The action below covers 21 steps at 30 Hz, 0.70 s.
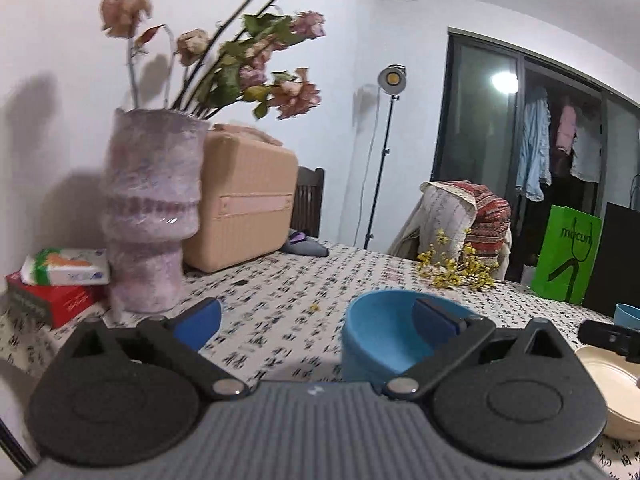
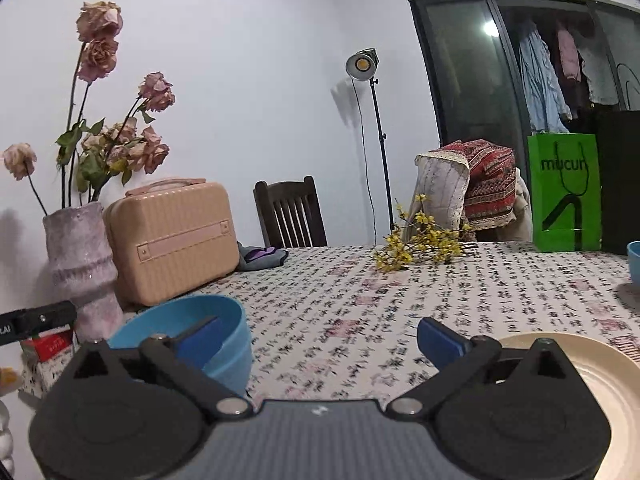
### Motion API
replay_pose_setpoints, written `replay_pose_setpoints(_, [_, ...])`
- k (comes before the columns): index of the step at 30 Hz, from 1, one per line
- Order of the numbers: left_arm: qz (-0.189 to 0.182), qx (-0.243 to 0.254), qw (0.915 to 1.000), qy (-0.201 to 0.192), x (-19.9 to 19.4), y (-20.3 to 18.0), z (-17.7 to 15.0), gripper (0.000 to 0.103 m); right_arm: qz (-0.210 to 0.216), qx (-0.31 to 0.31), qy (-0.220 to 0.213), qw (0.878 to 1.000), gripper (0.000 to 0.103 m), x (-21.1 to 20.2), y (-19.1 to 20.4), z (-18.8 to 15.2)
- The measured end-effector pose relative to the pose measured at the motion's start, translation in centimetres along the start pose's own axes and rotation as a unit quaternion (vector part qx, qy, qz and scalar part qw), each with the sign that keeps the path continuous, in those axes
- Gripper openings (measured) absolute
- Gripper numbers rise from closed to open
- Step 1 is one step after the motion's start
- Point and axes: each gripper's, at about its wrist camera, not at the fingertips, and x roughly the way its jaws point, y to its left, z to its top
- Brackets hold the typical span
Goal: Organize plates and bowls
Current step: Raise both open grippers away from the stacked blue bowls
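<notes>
A blue bowl (image 1: 380, 336) stands on the patterned tablecloth, just ahead of my left gripper (image 1: 320, 320). The left gripper is open and its right finger sits over the bowl's mouth. The same bowl (image 2: 224, 320) shows at the left of the right wrist view. My right gripper (image 2: 320, 340) is open and empty above the cloth. A cream plate (image 2: 592, 376) lies at its right; it also shows in the left wrist view (image 1: 612, 388). A second blue bowl (image 2: 634, 260) sits at the far right edge.
A pink vase (image 1: 148, 216) with dried roses, a tan case (image 1: 244, 208), tissue packs (image 1: 64, 268), yellow flowers (image 2: 420, 244), a green bag (image 2: 564, 192) and a dark chair (image 2: 288, 212) ring the table (image 2: 400, 300).
</notes>
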Motion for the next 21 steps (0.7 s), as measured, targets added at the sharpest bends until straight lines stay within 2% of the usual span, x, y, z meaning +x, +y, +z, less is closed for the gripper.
replay_pose_setpoints(11, [-0.004, -0.008, 1.0, 0.001, -1.6, 0.4, -0.7, 0.103, -0.038, -0.001, 0.013, 0.999, 0.103, -2.1, -1.4, -2.6])
replay_pose_setpoints(21, [-0.021, 0.005, 0.9997, -0.011, -2.5, -0.9, -1.1, 0.103, -0.047, -0.017, -0.005, 0.999, 0.103, -3.9, -1.5, -2.7])
